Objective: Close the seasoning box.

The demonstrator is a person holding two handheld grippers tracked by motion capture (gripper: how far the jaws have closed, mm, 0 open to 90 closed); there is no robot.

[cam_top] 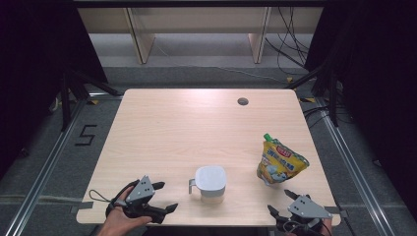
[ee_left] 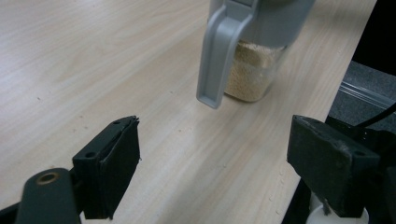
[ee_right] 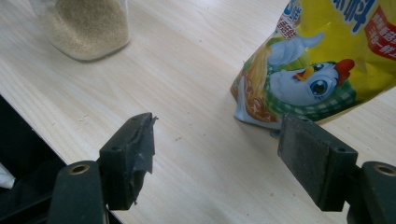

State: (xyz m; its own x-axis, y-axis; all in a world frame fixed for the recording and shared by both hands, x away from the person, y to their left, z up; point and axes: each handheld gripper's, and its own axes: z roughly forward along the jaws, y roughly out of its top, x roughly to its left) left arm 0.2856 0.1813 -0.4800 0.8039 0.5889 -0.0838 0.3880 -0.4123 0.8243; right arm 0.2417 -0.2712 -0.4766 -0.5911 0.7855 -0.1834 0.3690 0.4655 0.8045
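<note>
High view puts your whole working set along the near half of the table, and that is where the risks lie.

Largest hazard: the yellow pouch stands upright on a soft base at the right, near the right edge, with its green cap at the top. Your right claw sits just in front of it with jaws spread wide and nothing between them. In the right gripper view the pouch lies ahead and off to one side of the gap. Judged from that offset, a straight push forward would strike it with one jaw and tip or skid it toward the edge.

Next: the lidded jar of pale grains stands close to the near edge, its handle turned toward your left claw. That claw is fully open and empty. In the left gripper view the handle hangs above the gap, with the jar behind it. A sideways catch on the handle could spin or topple the jar, and a loose lid would likely spill grains.

Edges: both claws work at the very front lip of the table, so a thing dragged toward you has little margin.

Open room: the far half is bare except for a small round hole, and the stretch between jar and pouch is free.
</note>
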